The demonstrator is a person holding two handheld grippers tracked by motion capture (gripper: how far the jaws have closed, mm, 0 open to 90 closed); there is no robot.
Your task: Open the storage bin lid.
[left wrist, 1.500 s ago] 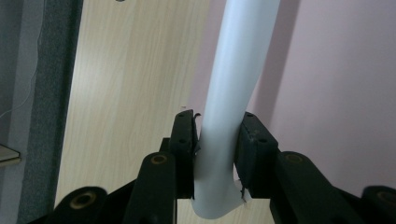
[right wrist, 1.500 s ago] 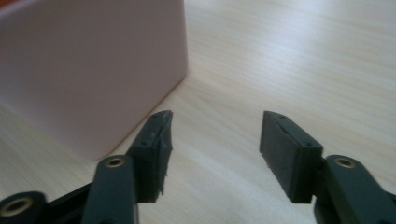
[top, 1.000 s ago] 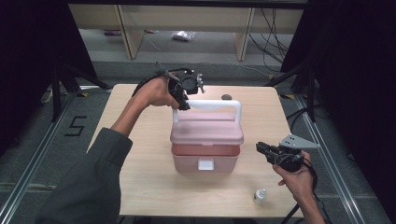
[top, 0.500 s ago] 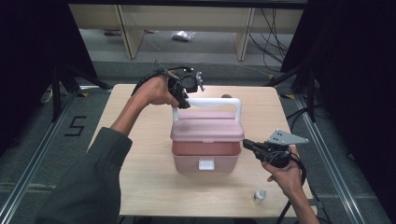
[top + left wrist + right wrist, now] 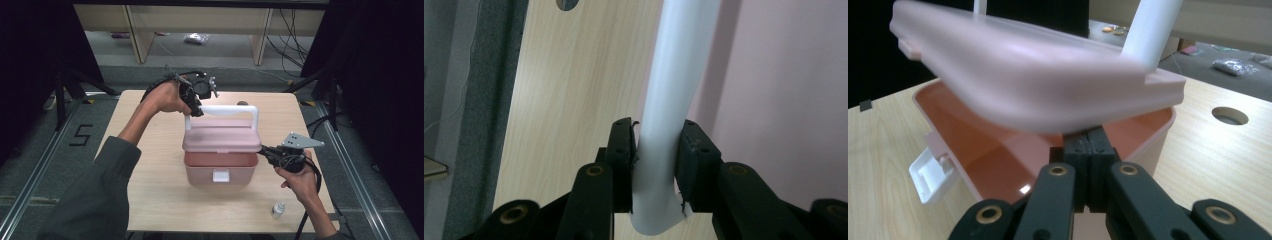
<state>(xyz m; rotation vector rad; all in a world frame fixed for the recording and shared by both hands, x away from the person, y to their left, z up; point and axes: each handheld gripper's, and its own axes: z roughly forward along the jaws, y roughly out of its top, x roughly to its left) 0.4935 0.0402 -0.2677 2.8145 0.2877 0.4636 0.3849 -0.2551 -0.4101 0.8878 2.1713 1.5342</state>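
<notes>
Seen from the high view, the pink box (image 5: 221, 160) sits at mid-frame on the table (image 5: 150, 200), its lid (image 5: 221, 139) lifted off the base by the white handle (image 5: 222, 111), which the left gripper (image 5: 196, 102) pinches at its upper-left end; one box, one lid, one handle, one small bottle (image 5: 277, 210) at lower right. The right gripper (image 5: 264, 151) points at the box's right edge. In the left gripper view the pads squeeze the handle (image 5: 664, 150) off-centre, so the lid could swing or slip. In the right gripper view the jaws are pressed together with nothing between them, tips (image 5: 1089, 142) in the gap under the tilted lid (image 5: 1023, 95); a dropped lid would likely trap them.
</notes>
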